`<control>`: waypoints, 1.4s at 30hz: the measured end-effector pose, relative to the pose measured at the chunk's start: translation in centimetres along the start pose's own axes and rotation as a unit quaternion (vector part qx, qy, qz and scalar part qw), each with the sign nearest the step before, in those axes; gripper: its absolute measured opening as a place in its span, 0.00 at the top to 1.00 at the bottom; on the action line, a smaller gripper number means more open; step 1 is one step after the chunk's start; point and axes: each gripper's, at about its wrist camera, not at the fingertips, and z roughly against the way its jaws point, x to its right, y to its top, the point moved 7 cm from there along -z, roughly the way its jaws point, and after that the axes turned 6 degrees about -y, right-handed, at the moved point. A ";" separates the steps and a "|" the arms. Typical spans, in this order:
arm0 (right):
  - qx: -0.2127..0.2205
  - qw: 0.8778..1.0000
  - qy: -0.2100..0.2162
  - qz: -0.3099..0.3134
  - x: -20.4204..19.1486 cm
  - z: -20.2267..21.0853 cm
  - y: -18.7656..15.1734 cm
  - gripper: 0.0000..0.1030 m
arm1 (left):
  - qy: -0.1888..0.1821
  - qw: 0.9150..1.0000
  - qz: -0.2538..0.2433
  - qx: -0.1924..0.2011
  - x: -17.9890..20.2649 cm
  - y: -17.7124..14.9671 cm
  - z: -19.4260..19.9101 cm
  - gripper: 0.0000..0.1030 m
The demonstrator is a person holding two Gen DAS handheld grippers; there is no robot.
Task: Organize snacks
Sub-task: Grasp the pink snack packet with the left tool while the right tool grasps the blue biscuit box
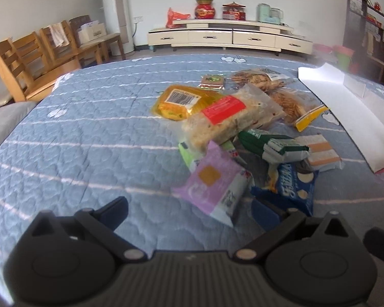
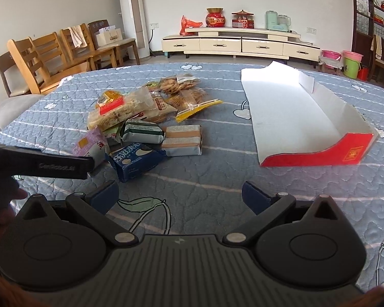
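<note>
You see a quilted cloth [image 2: 204,179] in grey-blue with thin white stripes and leaf outlines over the table. The tray [image 2: 289,117] is white inside, with a red front wall [image 2: 317,153] bearing a small gold mark. Among the snacks, one packet [image 1: 212,184] is lilac with an orange square, one pack [image 2: 133,160] is dark blue with white circles, one wrapper [image 2: 143,130] is green and white, and one bag [image 1: 179,99] is yellow. Your hand-held gripper [image 2: 180,198] is black with dark blue pads [image 2: 253,197].

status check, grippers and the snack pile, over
Left gripper open, closing on the purple packet. Right gripper open, empty. Snack pile unsorted, white-and-red tray empty. Nothing blocking.
</note>
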 end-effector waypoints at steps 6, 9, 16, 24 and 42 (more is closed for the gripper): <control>-0.014 1.000 0.006 0.004 -0.5 -1.3 0.2 0.00 | -0.033 0.999 -0.017 0.013 0.1 1.1 -1.8 0.23; -0.018 1.000 0.005 0.008 -1.1 -2.0 0.3 0.00 | -0.063 0.998 -0.019 0.011 0.3 1.2 -1.9 0.53; -0.032 0.999 0.019 0.018 -3.2 -3.8 1.0 0.00 | -0.080 0.997 -0.001 0.024 -1.1 -0.2 0.2 0.53; -0.057 0.998 0.016 -0.019 -5.0 -6.9 2.1 0.00 | -0.071 0.996 0.042 0.025 -3.9 -1.4 1.5 0.54; -0.027 0.999 0.001 0.027 -2.3 -4.5 2.1 0.41 | -0.082 0.995 0.044 0.036 -2.6 -1.4 2.6 0.54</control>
